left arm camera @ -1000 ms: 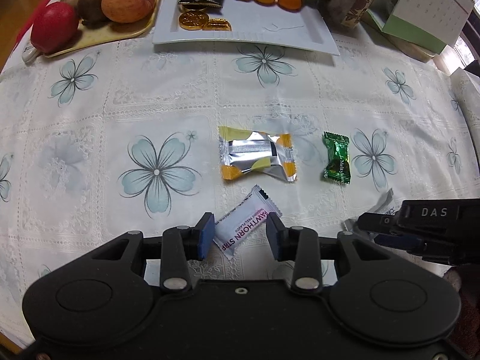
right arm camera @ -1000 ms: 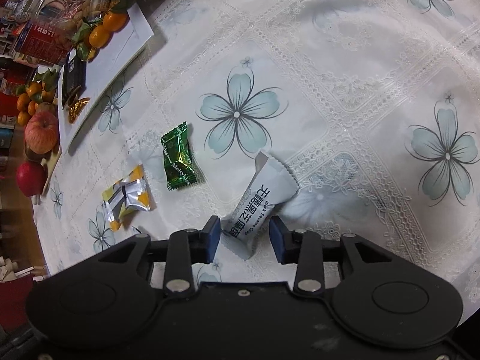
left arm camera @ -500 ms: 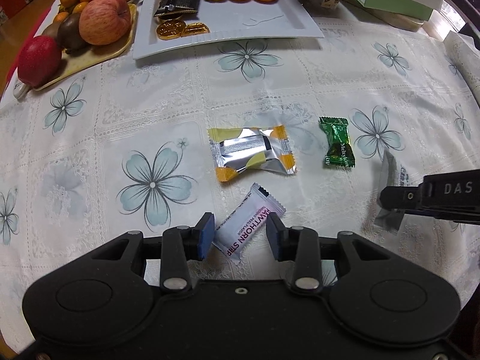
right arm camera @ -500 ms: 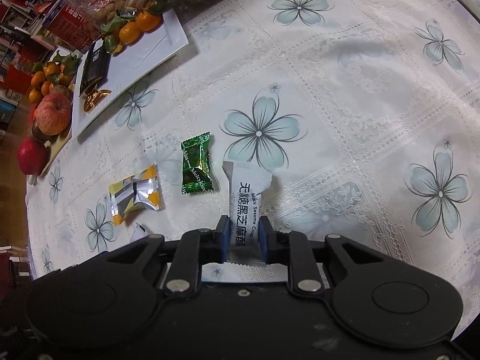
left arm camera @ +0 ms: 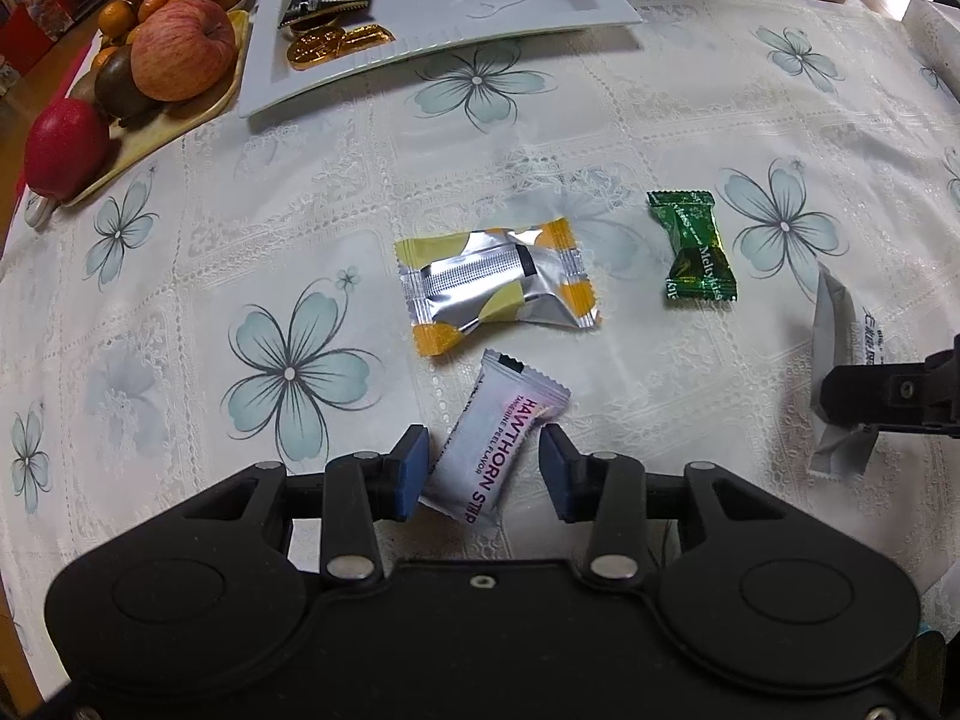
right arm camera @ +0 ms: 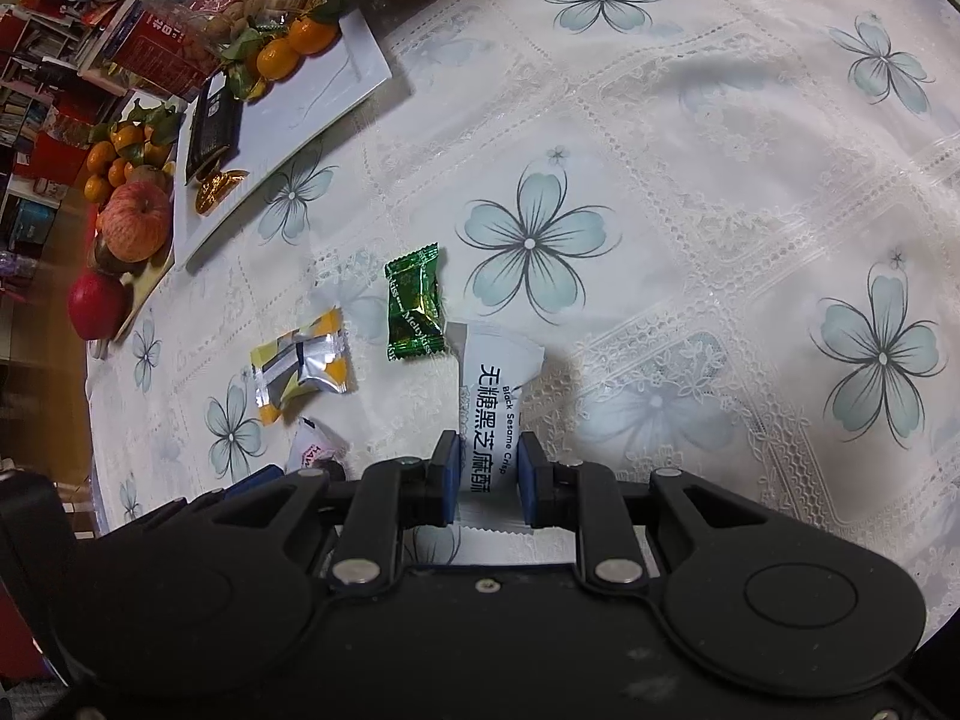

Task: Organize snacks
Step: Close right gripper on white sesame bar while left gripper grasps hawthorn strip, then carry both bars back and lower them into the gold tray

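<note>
With our right gripper (right arm camera: pixel 487 471) we pinch the white sesame crisp packet (right arm camera: pixel 492 387) tight between both pads above the floral tablecloth (right arm camera: pixel 690 180), while our left gripper (left arm camera: pixel 485 468) hangs half open around the hawthorn strip packet (left arm camera: pixel 495 441), lying near the yellow-silver snack (left arm camera: pixel 498 288).

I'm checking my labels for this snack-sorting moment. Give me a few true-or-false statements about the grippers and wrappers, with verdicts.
1. The right gripper is shut on the Black Sesame Crisp packet. True.
2. The left gripper clamps the Hawthorn Strip packet. False: the packet lies between open jaws.
3. The green Meltykiss candy lies on the white plate. False: it lies on the tablecloth.
4. Gold coins sit on the white plate. True.
</note>
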`<state>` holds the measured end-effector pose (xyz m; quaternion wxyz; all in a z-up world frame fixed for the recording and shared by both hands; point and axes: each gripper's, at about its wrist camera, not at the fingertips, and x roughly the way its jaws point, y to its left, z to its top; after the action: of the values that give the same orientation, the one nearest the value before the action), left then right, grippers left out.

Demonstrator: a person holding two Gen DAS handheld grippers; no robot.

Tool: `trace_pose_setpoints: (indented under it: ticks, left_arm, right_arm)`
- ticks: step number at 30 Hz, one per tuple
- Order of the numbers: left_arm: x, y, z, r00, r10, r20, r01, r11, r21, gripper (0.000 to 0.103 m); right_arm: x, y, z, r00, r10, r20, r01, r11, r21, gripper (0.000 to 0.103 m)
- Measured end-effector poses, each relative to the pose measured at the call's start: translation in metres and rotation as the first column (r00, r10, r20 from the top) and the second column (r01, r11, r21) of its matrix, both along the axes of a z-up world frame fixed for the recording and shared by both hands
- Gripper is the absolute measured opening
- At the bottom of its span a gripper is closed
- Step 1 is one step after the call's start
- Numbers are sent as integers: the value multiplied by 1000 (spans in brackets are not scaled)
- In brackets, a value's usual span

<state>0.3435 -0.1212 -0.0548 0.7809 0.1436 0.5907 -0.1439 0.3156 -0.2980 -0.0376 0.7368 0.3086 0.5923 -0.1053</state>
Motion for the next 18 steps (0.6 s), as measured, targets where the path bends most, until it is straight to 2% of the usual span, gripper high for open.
trace_pose_setpoints:
  ticks: [3, 9, 13, 15, 18]
  left_arm:
    - [1, 4, 0, 999, 35, -37, -36, 999, -32, 30]
    - [-2, 16, 11, 985, 135, -105, -147, 983, -114, 29]
    - [-14, 29, 24, 970, 191, -150, -217, 960, -179, 29]
    - [-26, 33, 32, 969, 199, -147, -226, 953, -203, 29]
    - [-48, 36, 47, 977, 193, -92, -209, 953, -221, 29]
  right_arm:
    - [-1, 1, 1, 1000, 11, 4, -11, 1000, -2, 22]
    - [-5, 0, 7, 999, 45, 22, -44, 999, -10, 22]
    - [-12, -3, 9, 998, 61, 28, -60, 998, -24, 22]
    - [-17, -4, 11, 997, 68, 36, -67, 997, -28, 22]
    - [-25, -4, 14, 995, 82, 64, -80, 996, -36, 22]
